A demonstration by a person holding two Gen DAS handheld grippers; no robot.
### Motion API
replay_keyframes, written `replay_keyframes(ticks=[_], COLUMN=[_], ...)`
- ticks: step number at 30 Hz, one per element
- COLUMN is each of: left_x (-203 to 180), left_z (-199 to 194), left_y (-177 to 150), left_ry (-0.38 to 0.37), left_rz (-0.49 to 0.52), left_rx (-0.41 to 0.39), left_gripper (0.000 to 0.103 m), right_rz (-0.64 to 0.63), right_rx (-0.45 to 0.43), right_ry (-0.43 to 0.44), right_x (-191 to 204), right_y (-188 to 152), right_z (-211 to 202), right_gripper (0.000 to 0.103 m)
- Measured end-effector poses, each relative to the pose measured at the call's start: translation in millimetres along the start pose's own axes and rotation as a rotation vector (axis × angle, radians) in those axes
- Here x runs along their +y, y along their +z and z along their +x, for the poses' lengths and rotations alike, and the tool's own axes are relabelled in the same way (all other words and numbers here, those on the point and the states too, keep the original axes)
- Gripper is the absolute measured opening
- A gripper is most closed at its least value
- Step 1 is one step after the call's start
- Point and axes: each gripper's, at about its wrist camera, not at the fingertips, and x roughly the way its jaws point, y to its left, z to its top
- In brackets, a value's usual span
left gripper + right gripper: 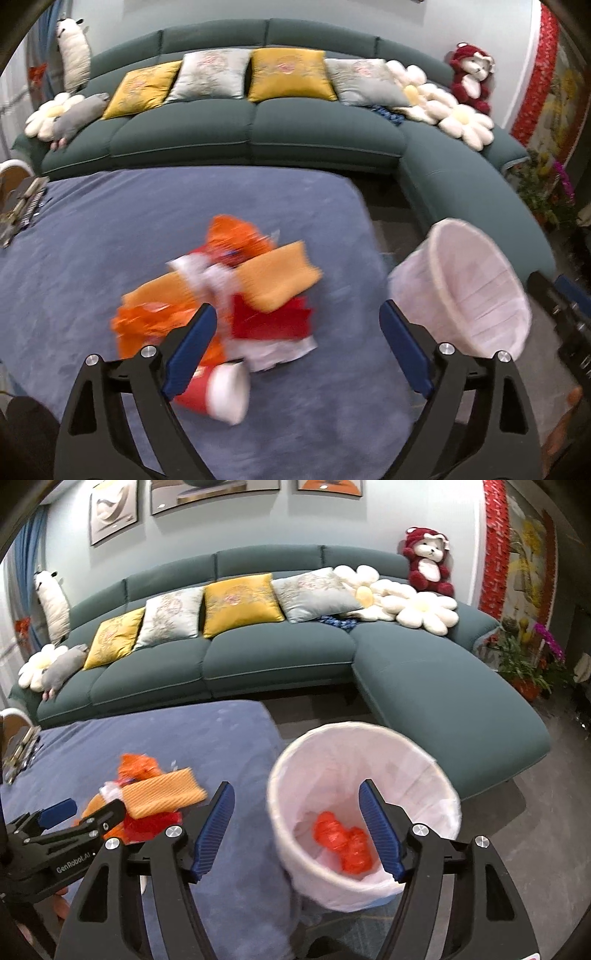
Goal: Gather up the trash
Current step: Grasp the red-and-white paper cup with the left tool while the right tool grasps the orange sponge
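**Both grippers spread wide, trash heaped on the blue cloth, bin at the table's right edge**

My left gripper [297, 325] hangs over the trash pile [221, 295] with its blue-padded jaws spread wide and nothing between them. The pile sits on the blue tablecloth [110, 229]: orange plastic wrappers [229, 232] at the far side and the near left, a folded orange-yellow cloth [277, 277] lying across the middle, red packaging [269, 321] under it, and bits of white paper. Nearest me, a red and white paper cup [218, 391] lies on its side, just beside the left jaw. All of it is blurred in the left wrist view.

My right gripper [295, 805] is also released, jaws wide apart, and it hovers above the white-lined trash bin [406, 753]. The bin stands on the floor, just right of the table's right edge. Crumpled red-orange plastic [343, 842] lies at its bottom. In the right wrist view the left gripper shows at the left, over the pile.

Beyond the table runs a dark green sectional sofa [277, 653] with yellow and grey cushions [240, 602], white flower-shaped pillows [424, 609] and a red and white teddy bear [426, 561] at its far right.
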Motion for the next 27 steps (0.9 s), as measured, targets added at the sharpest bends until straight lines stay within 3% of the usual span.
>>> replay_keyframes(ticks=[4,11,27], left_x=[32,65,79], left_z=[5,19,68], left_y=[-20,-49,-75], left_ry=[0.059,0.081,0.081], left_rz=[-0.019,-0.049,-0.006], left_rx=[0.035,0.109,0.211], left_gripper=[0.089,0.089,0.09], right_rz=[-0.01,-0.041,-0.07], right_rx=[0.019,0.064,0.174], right_ry=[0.027,0.056,0.085], right_x=[23,57,89], right_y=[-11,-34,-62], right_z=[0,7,37], right_gripper=[0.067,0.067,0.067])
